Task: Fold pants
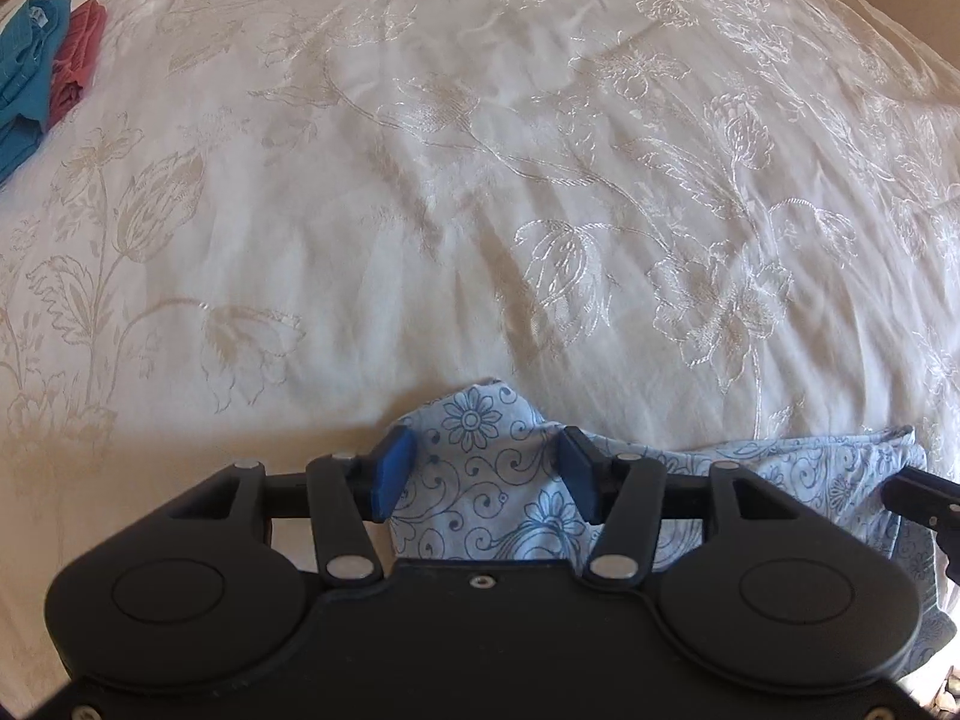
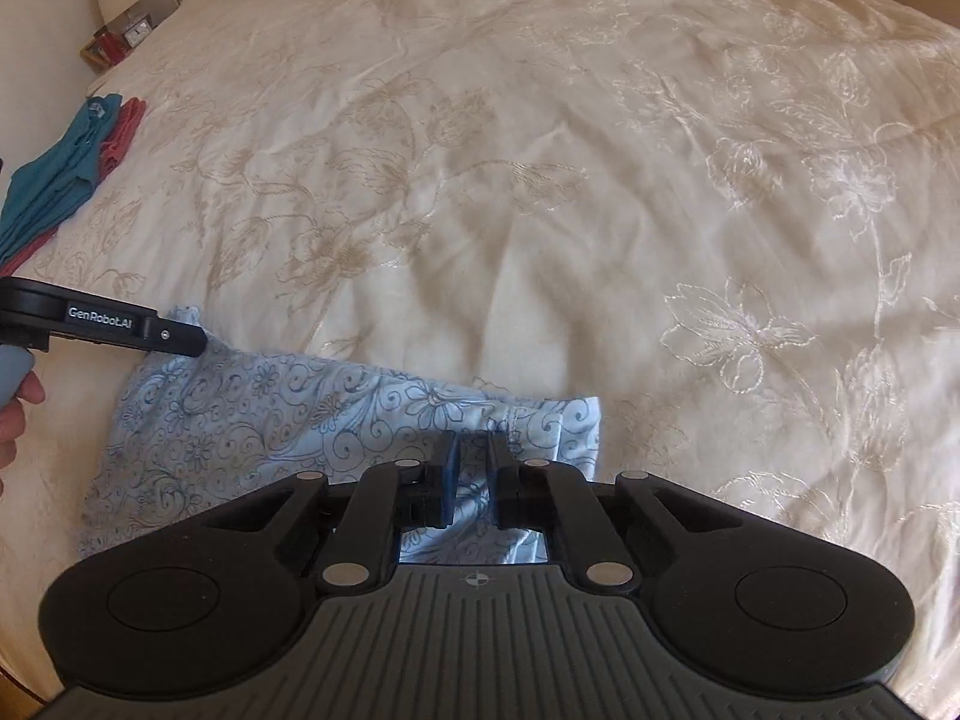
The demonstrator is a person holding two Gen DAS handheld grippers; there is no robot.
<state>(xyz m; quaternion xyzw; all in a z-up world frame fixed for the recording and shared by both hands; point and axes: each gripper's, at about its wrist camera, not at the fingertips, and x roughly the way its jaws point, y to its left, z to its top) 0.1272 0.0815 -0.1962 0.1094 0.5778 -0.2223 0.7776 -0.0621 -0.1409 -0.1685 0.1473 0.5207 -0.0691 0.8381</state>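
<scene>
Light blue pants (image 2: pixel 270 414) with a dark floral print lie bunched on the bed near the front edge. My right gripper (image 2: pixel 475 468) is shut on a fold of the cloth at the pants' right end, the pads nearly together. In the left wrist view my left gripper (image 1: pixel 486 474) stands open, its blue pads (image 1: pixel 393 474) wide apart with a hump of the pants (image 1: pixel 474 420) between them. From the right wrist view the left gripper (image 2: pixel 201 343) sits at the pants' left corner. The right gripper's tip (image 1: pixel 891 489) shows at the far right.
A cream embroidered bedspread (image 1: pixel 480 180) covers the whole bed. Folded teal (image 2: pixel 54 180) and red (image 2: pixel 120 132) clothes lie at the far left edge. A lamp and clock (image 2: pixel 120 12) stand on a nightstand beyond. A person's hand (image 2: pixel 15 414) holds the left gripper's handle.
</scene>
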